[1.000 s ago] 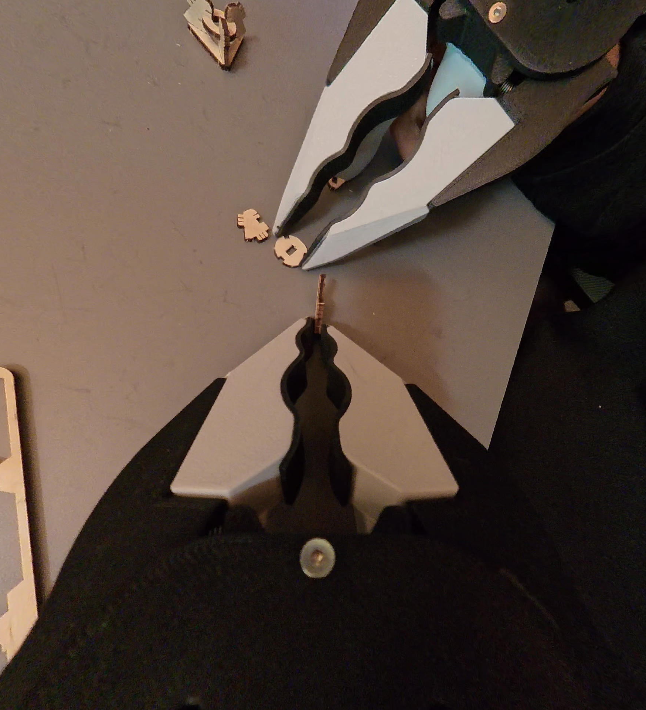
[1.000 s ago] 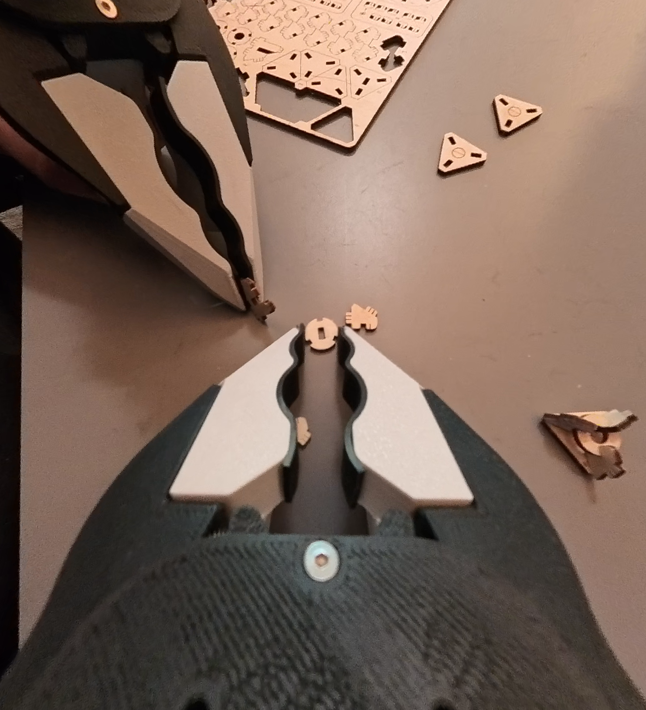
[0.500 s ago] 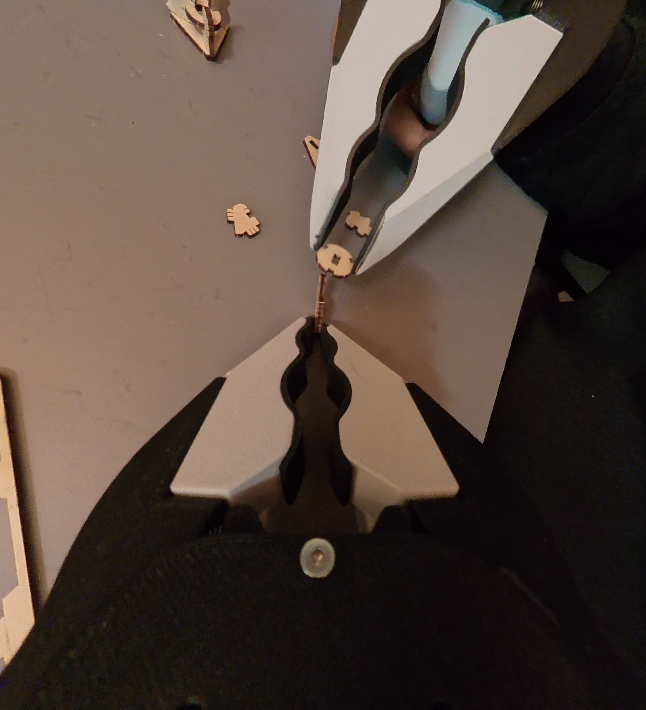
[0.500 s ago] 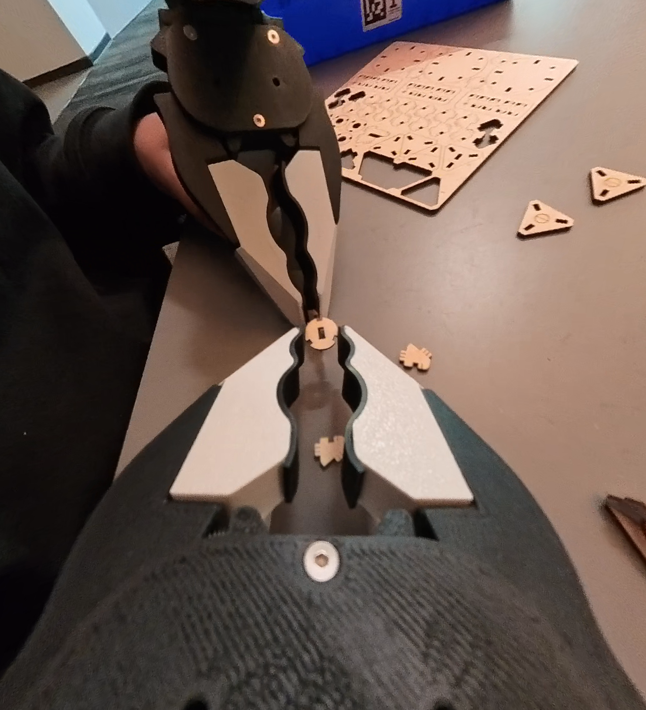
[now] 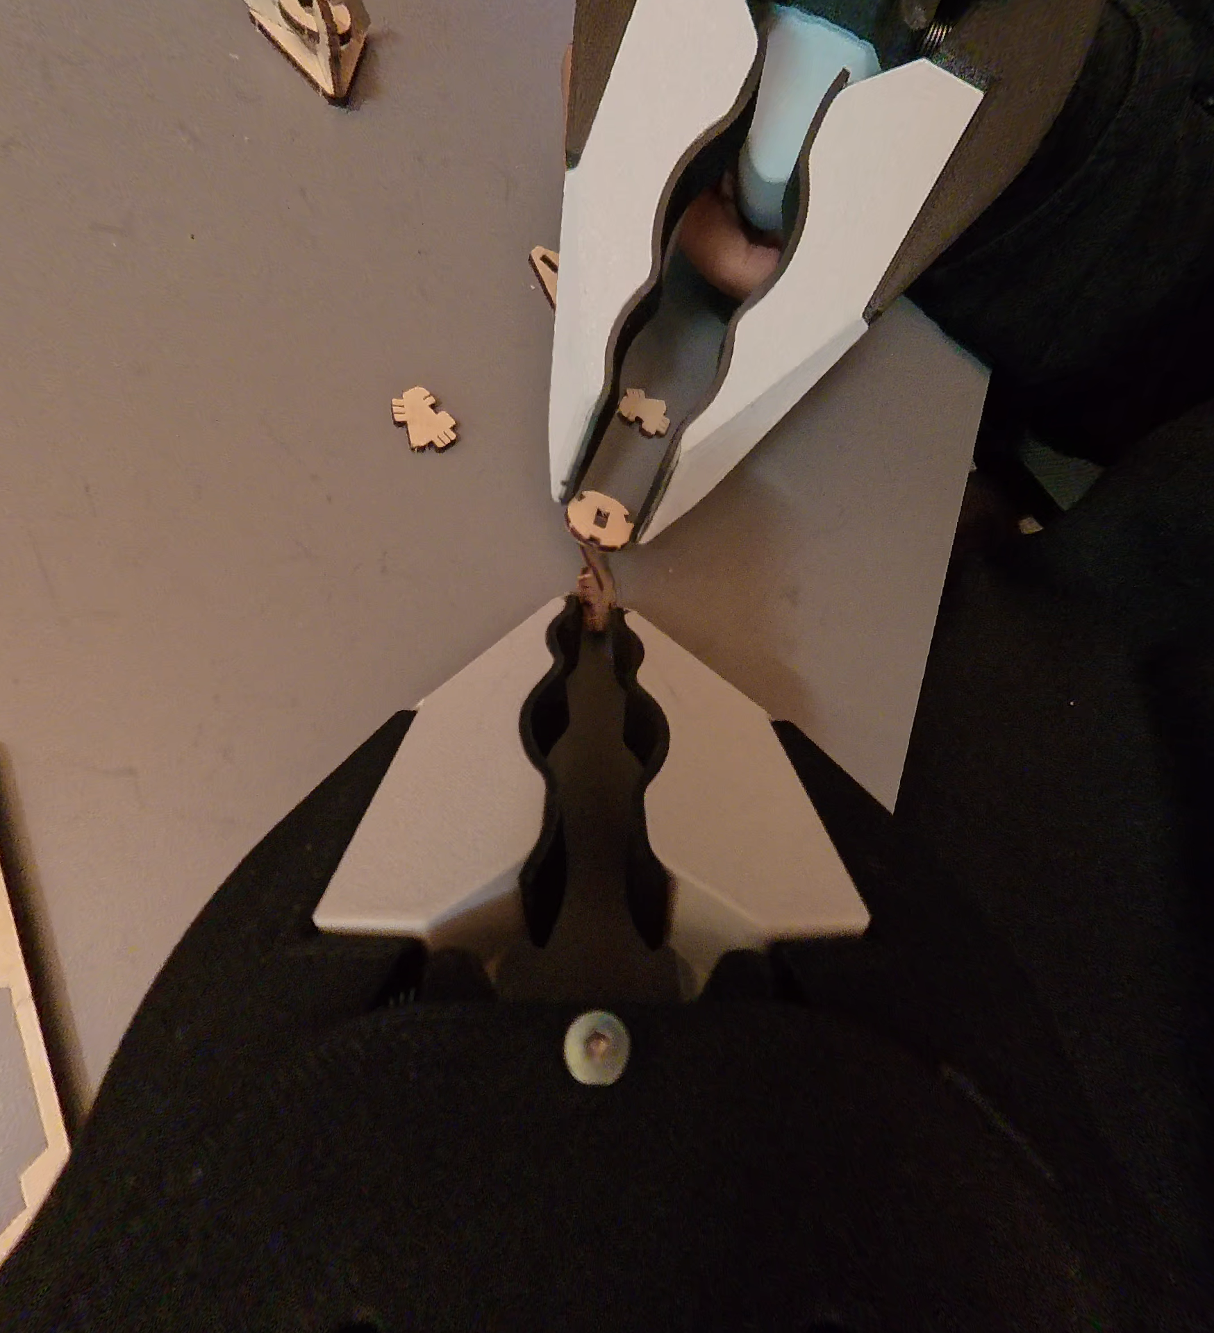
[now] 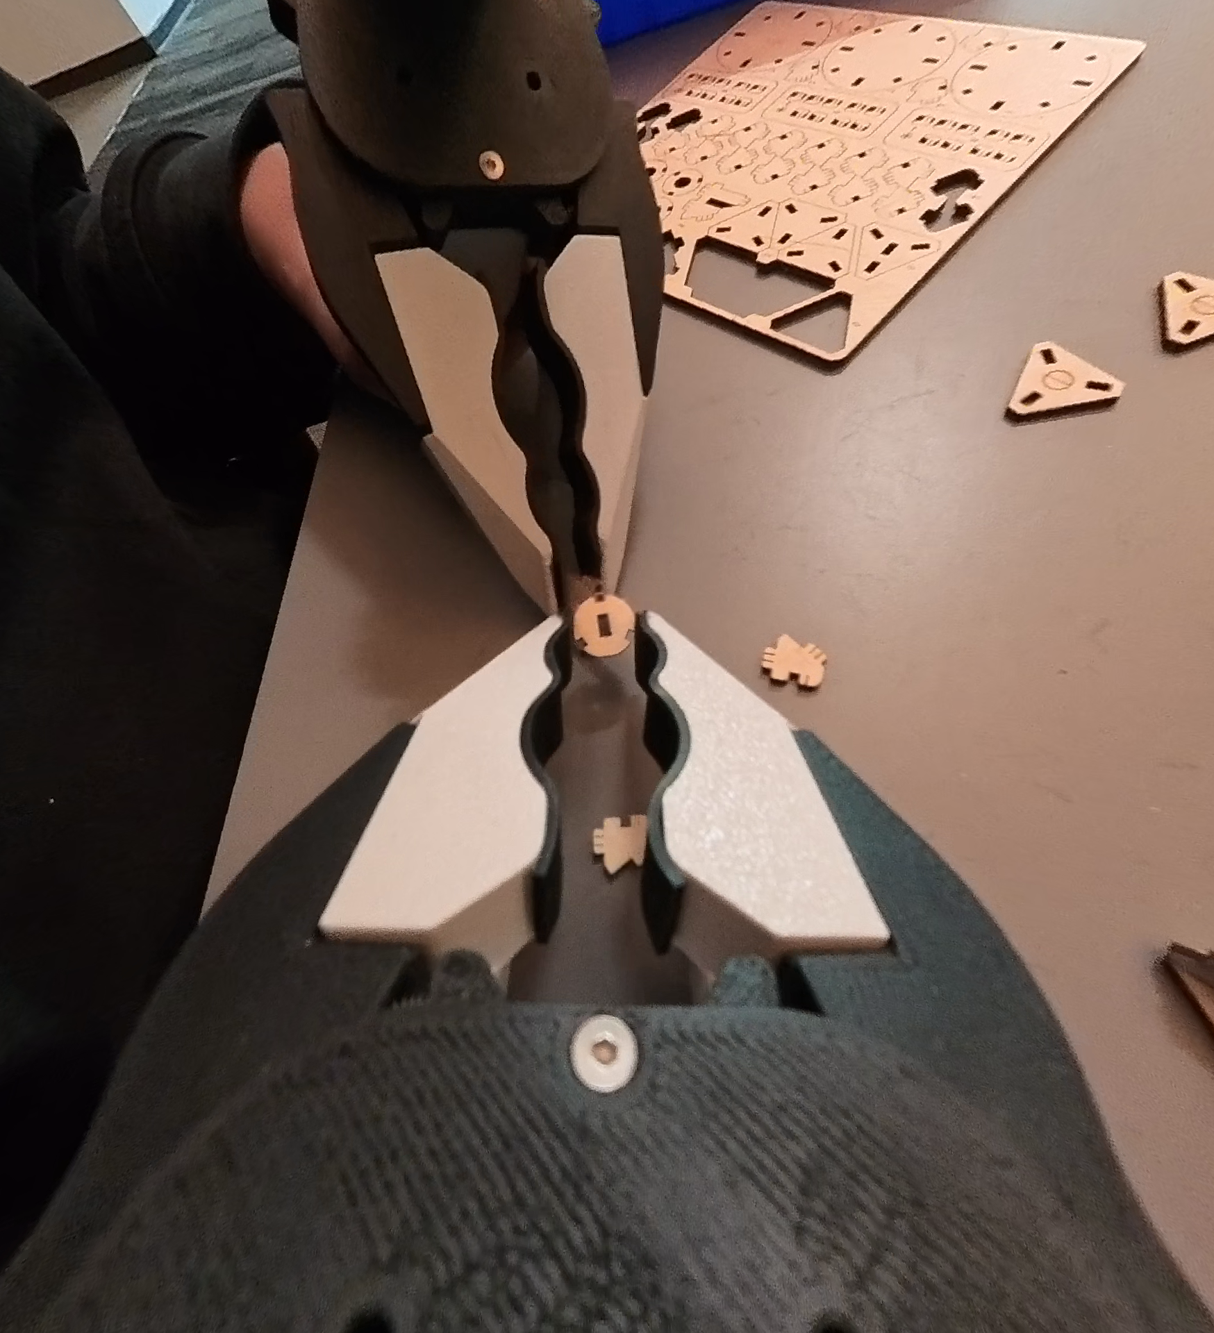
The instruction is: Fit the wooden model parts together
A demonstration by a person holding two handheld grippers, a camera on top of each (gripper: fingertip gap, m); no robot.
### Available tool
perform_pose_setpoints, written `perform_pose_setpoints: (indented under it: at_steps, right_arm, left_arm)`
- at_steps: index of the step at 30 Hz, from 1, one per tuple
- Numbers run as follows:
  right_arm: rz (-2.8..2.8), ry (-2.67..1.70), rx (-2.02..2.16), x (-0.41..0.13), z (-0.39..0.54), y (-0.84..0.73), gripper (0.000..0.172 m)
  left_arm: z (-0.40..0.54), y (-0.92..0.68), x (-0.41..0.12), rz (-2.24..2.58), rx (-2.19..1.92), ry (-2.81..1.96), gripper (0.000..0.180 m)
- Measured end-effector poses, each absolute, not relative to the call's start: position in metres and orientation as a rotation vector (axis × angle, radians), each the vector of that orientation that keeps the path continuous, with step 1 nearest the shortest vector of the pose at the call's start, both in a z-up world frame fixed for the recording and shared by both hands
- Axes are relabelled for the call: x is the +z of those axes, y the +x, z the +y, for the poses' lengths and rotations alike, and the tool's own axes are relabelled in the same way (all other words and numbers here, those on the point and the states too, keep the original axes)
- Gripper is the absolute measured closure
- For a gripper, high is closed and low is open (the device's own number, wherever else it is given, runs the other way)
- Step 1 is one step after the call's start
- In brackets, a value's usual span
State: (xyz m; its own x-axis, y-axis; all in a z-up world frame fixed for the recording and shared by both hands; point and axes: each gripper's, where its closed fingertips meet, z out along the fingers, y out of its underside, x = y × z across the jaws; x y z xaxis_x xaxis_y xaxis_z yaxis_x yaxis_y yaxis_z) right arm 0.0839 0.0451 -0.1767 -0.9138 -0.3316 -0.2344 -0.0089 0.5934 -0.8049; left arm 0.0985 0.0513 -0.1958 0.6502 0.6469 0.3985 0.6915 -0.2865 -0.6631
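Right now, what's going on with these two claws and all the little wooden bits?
A person works two hand-held claws over a grey table. The right claw grips a small round wooden disc with a slot in its middle. The left claw brings a thin wooden piece edge-on up to that disc. Loose cut-outs, two triangles and a punched wooden sheet lie around.

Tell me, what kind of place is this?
Probably a hobby or craft workbench. A grey table holds a laser-cut wooden sheet with pieces punched out, loose triangles, and small cut-outs. Both grippers work over a small wooden disc, as in model building.
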Motion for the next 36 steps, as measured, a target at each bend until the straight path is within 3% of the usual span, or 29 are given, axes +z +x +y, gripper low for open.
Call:
perform_pose_setpoints:
  at_steps: [20,24,36]
  right_arm:
    - [2.653,-0.329,-1.162,-0.191,0.063,0.068,0.156]
    - [2.634,-0.349,-1.26,-0.181,0.058,0.071,0.142]
    - [2.454,-0.356,-1.398,-0.159,0.049,0.085,0.169]
  left_arm:
    - [0.045,0.091,-0.184,-1.036,-0.036,-1.909,0.18]
    - [0.047,0.09,-0.18,-1.01,-0.012,-1.901,0.18]
    - [0.058,0.096,-0.175,-0.92,-0.019,-1.912,0.18]
